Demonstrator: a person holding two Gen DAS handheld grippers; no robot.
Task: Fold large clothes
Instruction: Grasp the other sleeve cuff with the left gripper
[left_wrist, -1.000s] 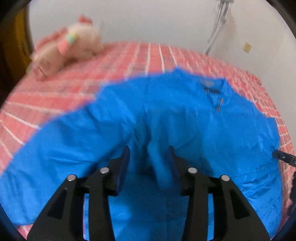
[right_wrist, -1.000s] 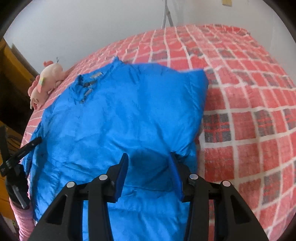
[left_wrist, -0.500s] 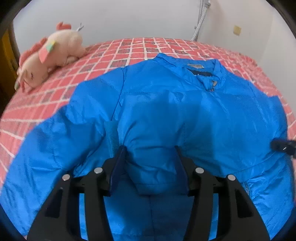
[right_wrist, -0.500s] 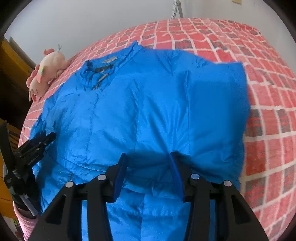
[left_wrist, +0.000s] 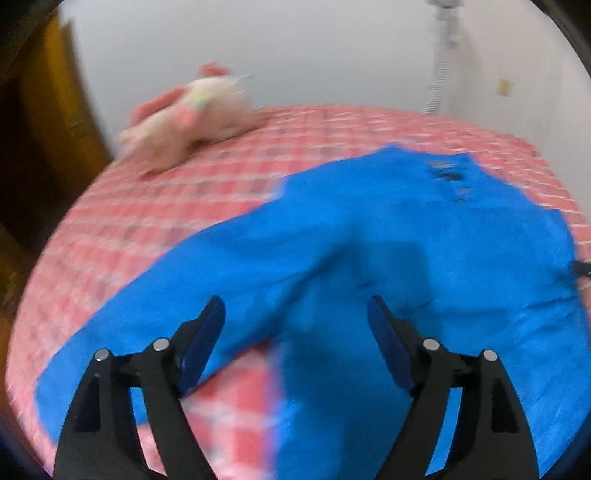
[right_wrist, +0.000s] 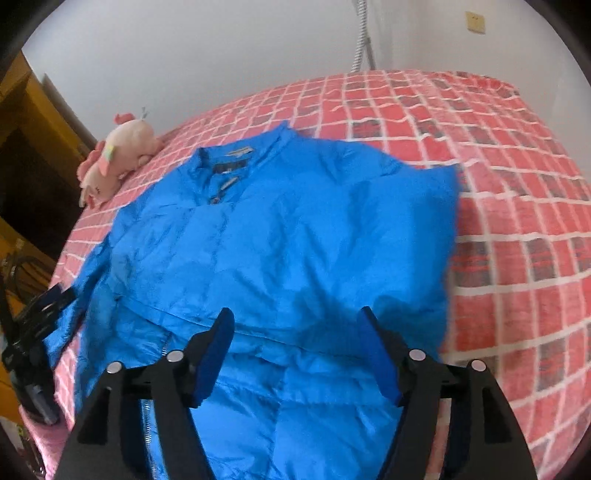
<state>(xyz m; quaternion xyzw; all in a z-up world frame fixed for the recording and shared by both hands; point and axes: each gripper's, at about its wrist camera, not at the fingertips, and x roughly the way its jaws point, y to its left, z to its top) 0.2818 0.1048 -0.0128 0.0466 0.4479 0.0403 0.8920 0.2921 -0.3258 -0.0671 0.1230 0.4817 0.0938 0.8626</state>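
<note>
Currently your left gripper and right gripper both hover with fingers spread, empty, above the puffy blue quilted jacket lying collar-far on the red plaid bed. Risk: slippery padded fabric may spring back, undoing folds.

The blue jacket is shiny, crinkled quilted cloth; the checked bed cover looks matt and woven; the pink toy is plush.
</note>
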